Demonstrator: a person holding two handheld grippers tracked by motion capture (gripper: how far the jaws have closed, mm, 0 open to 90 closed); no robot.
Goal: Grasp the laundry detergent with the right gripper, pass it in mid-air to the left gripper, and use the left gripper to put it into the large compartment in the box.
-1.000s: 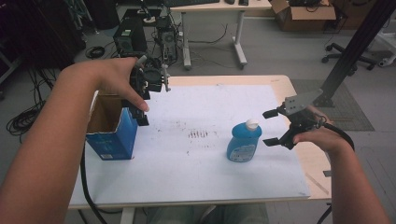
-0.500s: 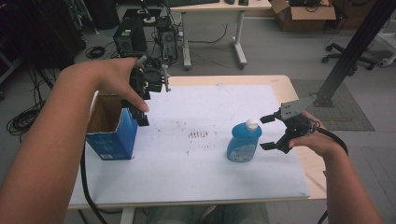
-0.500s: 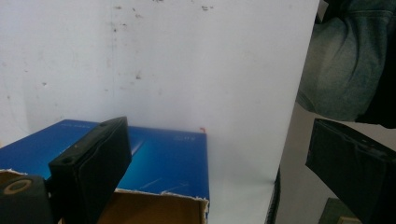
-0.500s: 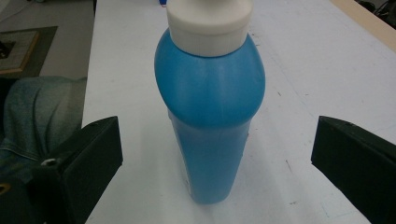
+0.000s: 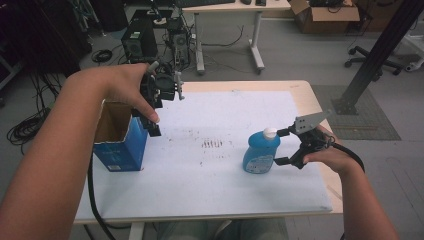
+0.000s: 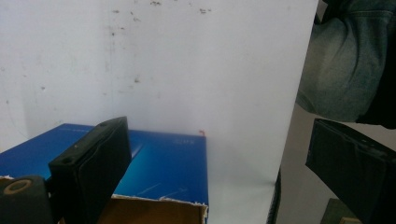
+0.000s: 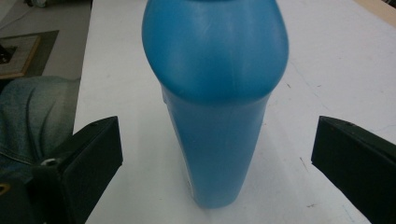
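We had our right gripper spread wide on either side of the blue bottle, which stood upright on the white sheet toward the right of the table, with neither jaw touching it. The likely trouble was a tall, narrow bottle tipping if one jaw met it first, or slipping where the jaws closed on its rounded shoulder. Our left gripper hung open and empty above the near corner of the open blue box, well apart from the bottle. Nothing stood between bottle and box; the sheet there was bare apart from dark smudges. A trouser leg showed beyond the table's edge.
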